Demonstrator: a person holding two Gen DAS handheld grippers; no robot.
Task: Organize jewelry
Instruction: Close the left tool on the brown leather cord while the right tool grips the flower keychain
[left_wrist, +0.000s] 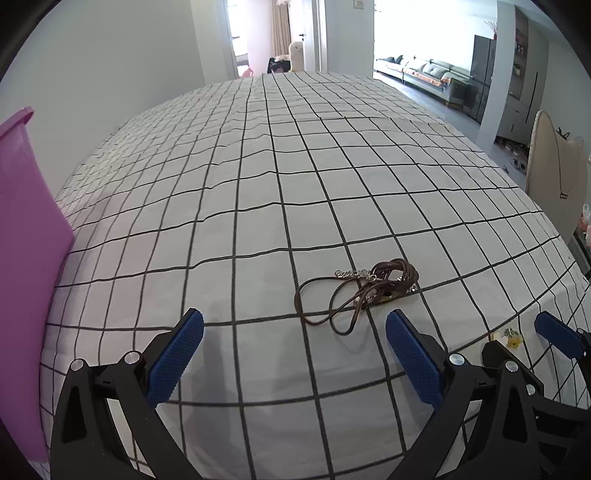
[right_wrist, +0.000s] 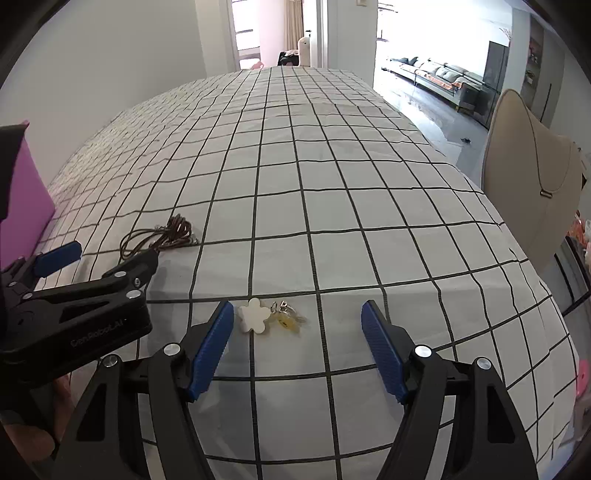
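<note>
A brown cord necklace (left_wrist: 364, 291) with a short silver chain lies tangled on the checked tablecloth (left_wrist: 258, 206), just ahead of my open, empty left gripper (left_wrist: 295, 326). It also shows in the right wrist view (right_wrist: 162, 236), far left. A white flower-shaped piece (right_wrist: 253, 315) with a yellow charm and silver ring (right_wrist: 286, 317) lies between the fingertips of my open, empty right gripper (right_wrist: 297, 325). The charm shows small in the left wrist view (left_wrist: 511, 338). The left gripper shows in the right wrist view (right_wrist: 99, 254), and the right gripper in the left wrist view (left_wrist: 524, 334).
A pink box (left_wrist: 22, 229) stands at the table's left edge, also in the right wrist view (right_wrist: 29, 192). A beige necklace bust (right_wrist: 532, 177) holding a thin chain stands at the right edge, also in the left wrist view (left_wrist: 554, 173). The tablecloth (right_wrist: 295, 166) stretches far ahead.
</note>
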